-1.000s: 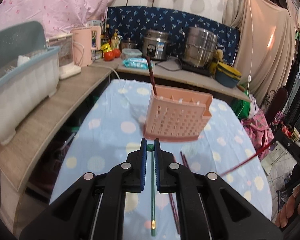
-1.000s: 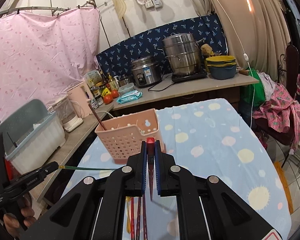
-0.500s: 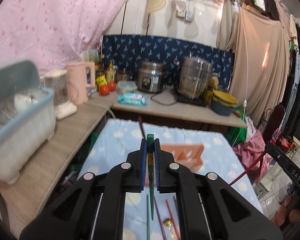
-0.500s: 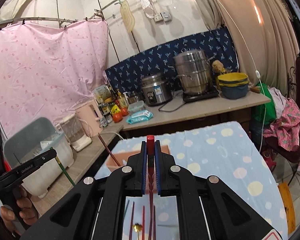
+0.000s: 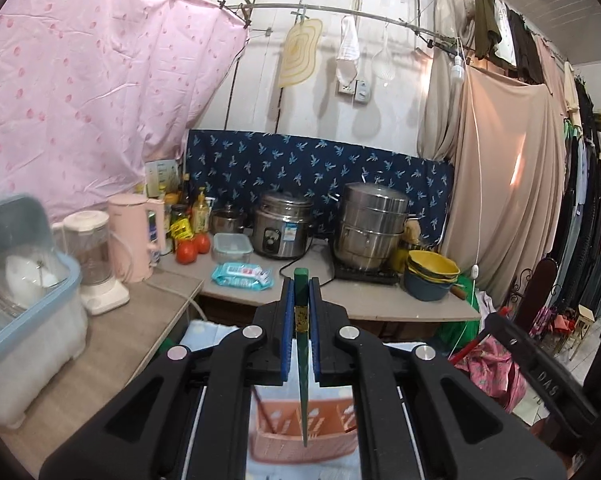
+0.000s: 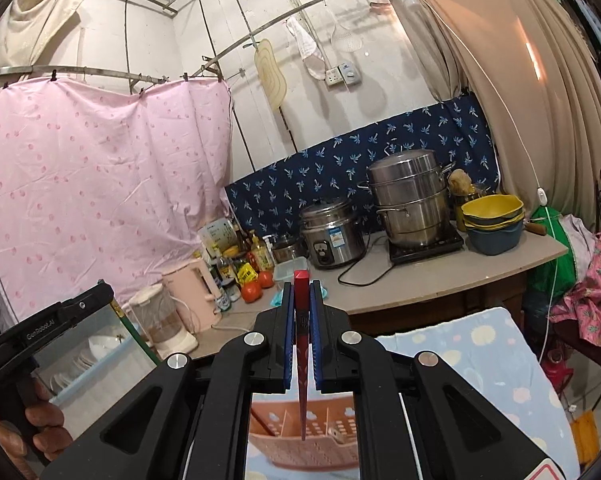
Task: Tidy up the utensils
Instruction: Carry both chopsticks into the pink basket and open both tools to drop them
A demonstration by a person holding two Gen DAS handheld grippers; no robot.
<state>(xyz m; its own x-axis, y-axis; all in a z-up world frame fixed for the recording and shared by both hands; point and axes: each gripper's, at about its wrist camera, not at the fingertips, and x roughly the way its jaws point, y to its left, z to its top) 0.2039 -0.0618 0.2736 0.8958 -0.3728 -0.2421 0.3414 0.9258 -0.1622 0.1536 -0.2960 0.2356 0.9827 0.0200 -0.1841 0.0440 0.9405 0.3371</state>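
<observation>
My left gripper is shut on a green chopstick, which hangs tip-down over the pink slotted basket low in the left wrist view. A dark red chopstick stands in the basket's left side. My right gripper is shut on a red chopstick, its tip over the same basket. In the right wrist view, the left gripper shows at the left edge, held by a hand. The left wrist view has the right gripper's body at its right edge.
The basket sits on a table with a blue spotted cloth. Behind it runs a counter with a rice cooker, a steel steamer, stacked bowls, a pink kettle and a blender. A dish rack stands left.
Both grippers have risen with their chopsticks and tipped up toward level. The basket has slid to the bottom of both views, and the loose utensils on the cloth have dropped out of sight.
</observation>
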